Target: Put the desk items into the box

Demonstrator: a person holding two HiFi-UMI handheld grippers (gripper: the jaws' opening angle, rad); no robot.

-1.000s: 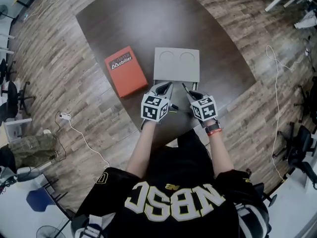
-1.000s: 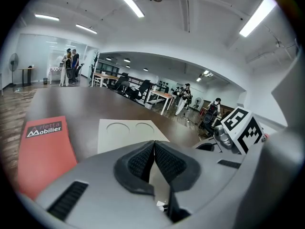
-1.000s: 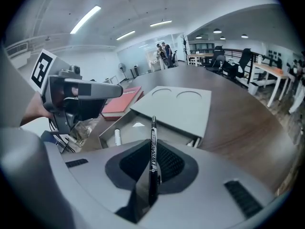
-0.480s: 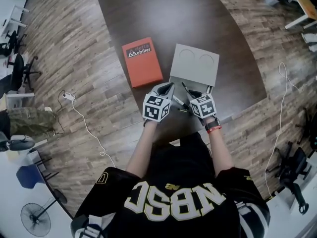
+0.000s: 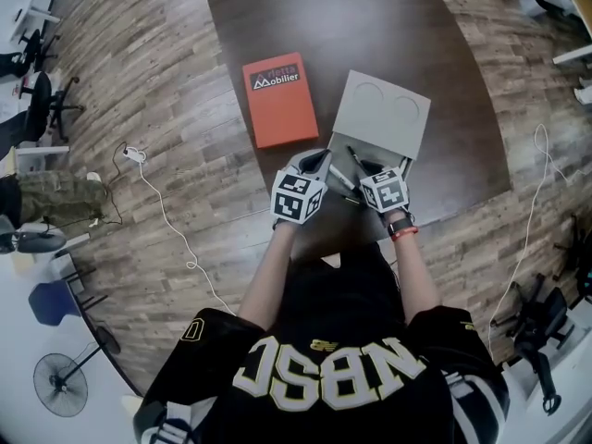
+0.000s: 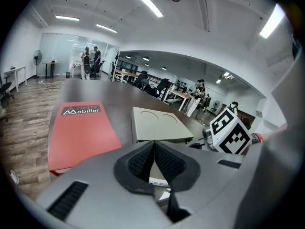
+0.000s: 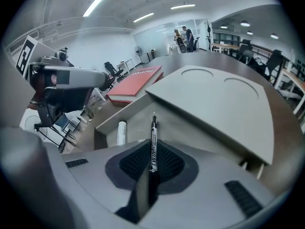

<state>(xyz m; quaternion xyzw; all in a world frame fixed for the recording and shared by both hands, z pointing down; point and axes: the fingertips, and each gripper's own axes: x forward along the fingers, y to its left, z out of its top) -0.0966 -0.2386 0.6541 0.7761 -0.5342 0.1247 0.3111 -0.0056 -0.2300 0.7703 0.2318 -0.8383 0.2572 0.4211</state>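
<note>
White print reading "Mobilier" is showing on the orange-red book (image 6: pixel 78 132), which is lying flat at the left of the left gripper view. The right gripper (image 7: pixel 152 151) is pinching a slim black marker (image 7: pixel 153 128) lettered "TWIN MARKER". The marker's tip is hanging over the open grey box (image 7: pixel 136 119), where a white tube (image 7: pixel 121 132) is lying. The box's lid (image 7: pixel 214 99), moulded with two round recesses, is filling that view's right half. The left gripper (image 6: pixel 154 147) is holding nothing, its ribbed pads pressing together.

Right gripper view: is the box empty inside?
No, a white marker lies inside the box, ahead of the black marker clamped in the right gripper.
</note>
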